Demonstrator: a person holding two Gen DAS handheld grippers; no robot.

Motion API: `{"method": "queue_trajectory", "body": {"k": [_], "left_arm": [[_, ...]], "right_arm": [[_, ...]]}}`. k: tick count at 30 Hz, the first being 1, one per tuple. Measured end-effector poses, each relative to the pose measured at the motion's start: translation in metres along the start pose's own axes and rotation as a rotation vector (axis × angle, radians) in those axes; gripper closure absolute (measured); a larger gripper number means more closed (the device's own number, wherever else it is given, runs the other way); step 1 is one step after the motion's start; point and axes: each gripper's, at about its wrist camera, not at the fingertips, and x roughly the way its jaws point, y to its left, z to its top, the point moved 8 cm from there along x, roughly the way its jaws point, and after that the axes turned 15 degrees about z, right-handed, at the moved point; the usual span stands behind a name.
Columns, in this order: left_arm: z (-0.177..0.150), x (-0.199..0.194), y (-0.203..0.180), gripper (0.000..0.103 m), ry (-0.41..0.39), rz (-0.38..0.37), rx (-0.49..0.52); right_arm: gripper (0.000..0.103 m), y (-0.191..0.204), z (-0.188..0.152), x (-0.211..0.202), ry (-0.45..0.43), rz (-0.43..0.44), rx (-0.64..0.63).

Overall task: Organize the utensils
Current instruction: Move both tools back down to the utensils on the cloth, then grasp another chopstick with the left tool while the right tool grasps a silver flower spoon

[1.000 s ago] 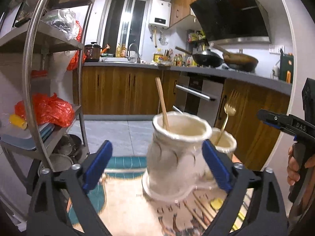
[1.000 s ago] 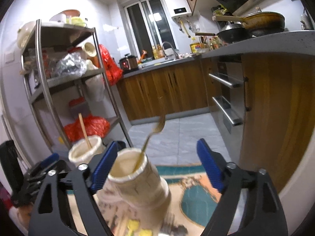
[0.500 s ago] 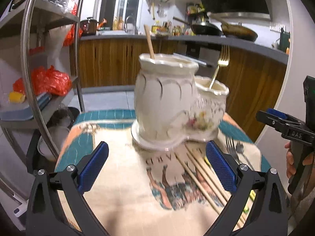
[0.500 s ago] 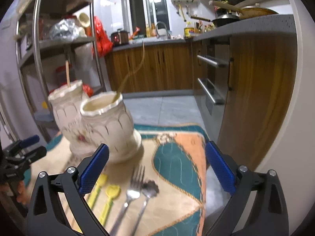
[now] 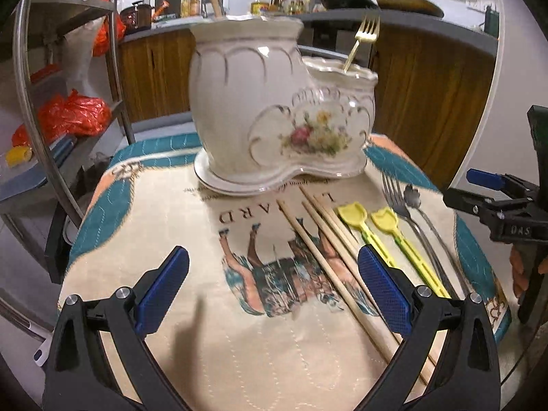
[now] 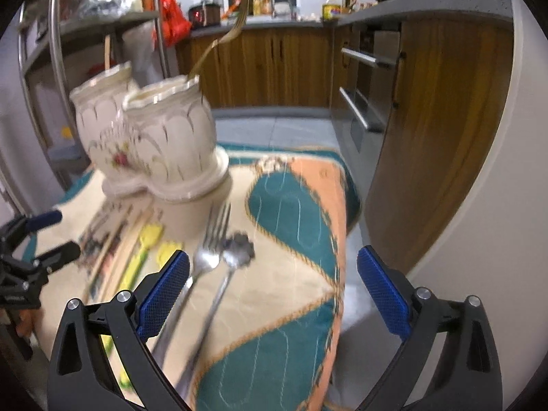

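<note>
Steel fork [image 6: 205, 260] | right gripper [image 6: 272, 294] wide open, empty | left gripper [image 5: 272, 291] open, empty | risk: thin handle slips on cloth [image 6: 294, 205].

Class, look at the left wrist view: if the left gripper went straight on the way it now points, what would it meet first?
Most likely the printed tablecloth, bare between the open left gripper fingers. The wooden chopsticks lie slightly right of that line; the ceramic utensil holder stands farther back. Depth is uncertain.

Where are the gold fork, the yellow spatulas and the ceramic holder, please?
gold fork [image 5: 368, 29], left wrist view, on its tines.
yellow spatulas [image 5: 350, 213], left wrist view, on the nearer-centre one's blade.
ceramic holder [image 5: 239, 102], left wrist view, on the taller pot's wall.
</note>
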Motion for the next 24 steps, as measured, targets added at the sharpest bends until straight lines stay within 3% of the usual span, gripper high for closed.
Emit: {"method": "queue_trajectory", "body": {"k": [8, 17, 22, 24], "left_arm": [[-0.013, 0.015, -0.008, 0.006, 0.097, 0.04, 0.034], [-0.015, 0.021, -0.016, 0.006, 0.143, 0.077, 0.081], [-0.015, 0.02, -0.016, 0.013, 0.15, 0.055, 0.086], [-0.015, 0.018, -0.017, 0.024, 0.151, 0.05, 0.088]], "right_arm": [[0.006, 0.0, -0.014, 0.004, 0.074, 0.002, 0.017], [0.008, 0.011, -0.02, 0.019, 0.132, 0.04, 0.015], [0.037, 0.013, -0.021, 0.022, 0.149, 0.038, 0.008], [0.046, 0.015, -0.021, 0.022, 0.154, 0.042, 0.005]]}}
